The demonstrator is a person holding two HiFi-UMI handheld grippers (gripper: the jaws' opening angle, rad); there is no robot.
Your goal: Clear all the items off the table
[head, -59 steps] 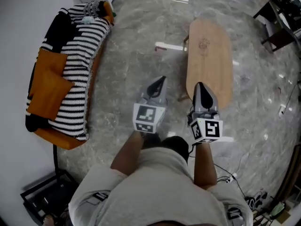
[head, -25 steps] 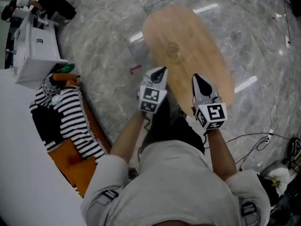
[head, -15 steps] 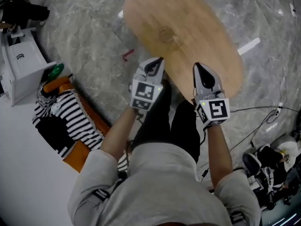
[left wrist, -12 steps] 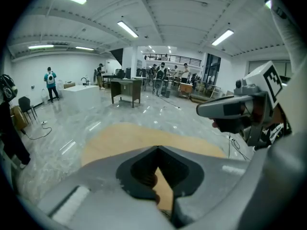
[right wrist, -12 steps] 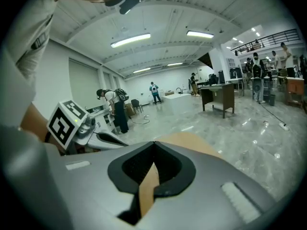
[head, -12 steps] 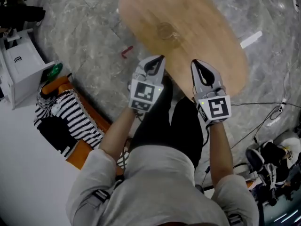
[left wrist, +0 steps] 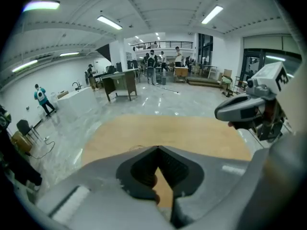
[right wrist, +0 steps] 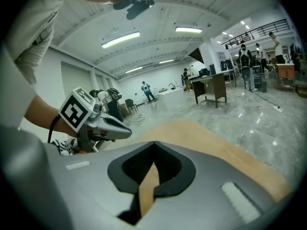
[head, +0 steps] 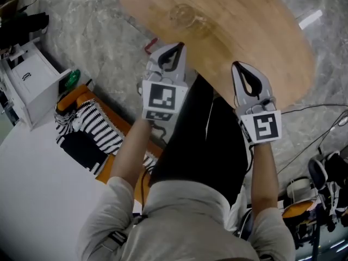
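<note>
A clear drinking glass (head: 182, 15) stands on the oval wooden table (head: 255, 42) at the top of the head view. My left gripper (head: 176, 47) is shut and empty, its tips over the table's near edge just short of the glass. In the left gripper view only the glass rim (left wrist: 136, 147) peeks above the shut left gripper (left wrist: 157, 147). My right gripper (head: 239, 65) is also shut and empty, at the table's near edge to the right. In the right gripper view the shut right gripper (right wrist: 153, 143) points along the tabletop (right wrist: 206, 138).
A sofa with a striped blanket (head: 87, 129) and a white cabinet (head: 32, 86) lie to the left on the marble floor. A small red object (head: 150, 45) is on the floor by the table. Cables and gear (head: 321, 178) sit at the right. People stand far off (left wrist: 41, 99).
The table has come closer and now fills the top of the head view. Both grippers have moved up to its near edge. Both stayed shut.
</note>
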